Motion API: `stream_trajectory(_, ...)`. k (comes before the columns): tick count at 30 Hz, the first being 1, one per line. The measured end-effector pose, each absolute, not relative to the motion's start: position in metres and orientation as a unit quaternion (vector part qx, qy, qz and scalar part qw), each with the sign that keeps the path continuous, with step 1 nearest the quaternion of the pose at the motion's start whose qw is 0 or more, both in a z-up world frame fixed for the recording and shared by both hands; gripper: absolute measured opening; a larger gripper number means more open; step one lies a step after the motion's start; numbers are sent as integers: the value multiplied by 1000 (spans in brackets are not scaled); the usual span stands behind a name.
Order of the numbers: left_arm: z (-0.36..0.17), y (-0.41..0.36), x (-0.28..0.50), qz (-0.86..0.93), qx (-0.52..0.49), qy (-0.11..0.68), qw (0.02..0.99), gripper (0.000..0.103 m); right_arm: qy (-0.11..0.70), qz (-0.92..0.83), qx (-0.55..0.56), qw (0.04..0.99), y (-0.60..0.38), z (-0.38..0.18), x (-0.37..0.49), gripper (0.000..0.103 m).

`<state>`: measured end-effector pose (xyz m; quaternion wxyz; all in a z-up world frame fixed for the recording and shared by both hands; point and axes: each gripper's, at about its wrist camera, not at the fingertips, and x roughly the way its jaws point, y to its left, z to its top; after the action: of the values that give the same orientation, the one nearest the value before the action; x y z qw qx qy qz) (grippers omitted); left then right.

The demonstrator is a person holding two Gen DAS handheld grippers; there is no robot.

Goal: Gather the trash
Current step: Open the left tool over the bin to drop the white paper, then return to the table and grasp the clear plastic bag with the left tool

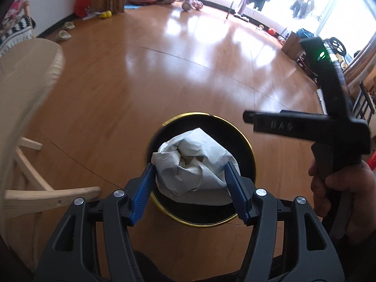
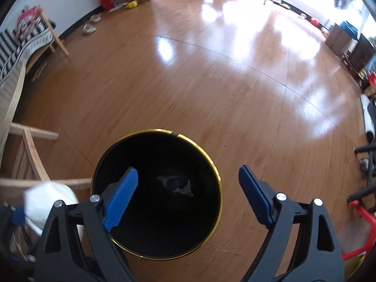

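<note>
My left gripper is shut on a crumpled white paper ball and holds it right above the open mouth of a black bin with a gold rim. In the right wrist view the same bin stands on the wood floor, with a piece of wrapper trash at its bottom. My right gripper is open and empty above the bin's right side. The paper ball shows at the lower left of that view. The right gripper's body appears at right in the left wrist view.
A light wooden chair stands close on the left of the bin. A bench with a striped cloth is along the left wall. A red stool and black legs are at the right. Toys and boxes line the far walls.
</note>
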<state>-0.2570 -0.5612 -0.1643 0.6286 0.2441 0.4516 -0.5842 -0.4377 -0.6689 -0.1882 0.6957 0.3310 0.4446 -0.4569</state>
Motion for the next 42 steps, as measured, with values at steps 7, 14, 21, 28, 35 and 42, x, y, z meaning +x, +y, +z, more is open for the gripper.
stream_trajectory(7, -170, -580, -270, -593, 237, 458, 619, 73, 401, -486, 354, 691, -679, -179, -462, 86)
stream_trajectory(14, -152, -569, -264, -595, 218, 452, 627, 84, 386, -481, 357, 701, -675, -171, -460, 86)
stream_trajectory(21, -102, -514, -224, -573, 174, 440, 670, 93, 367, -443, 327, 750, -644, -141, -414, 86)
stream_trajectory(28, -48, -409, -150, -486, 143, 397, 765, 94, 365, -341, 263, 826, -569, -84, -303, 86)
stream_trajectory(35, -25, -266, -66, -343, 97, 394, 847, 94, 384, -167, 188, 888, -435, -42, -164, 86)
stream_trajectory(42, -29, -122, 2, -200, 41, 419, 885, 94, 414, -44, 119, 902, -306, -22, -70, 86)
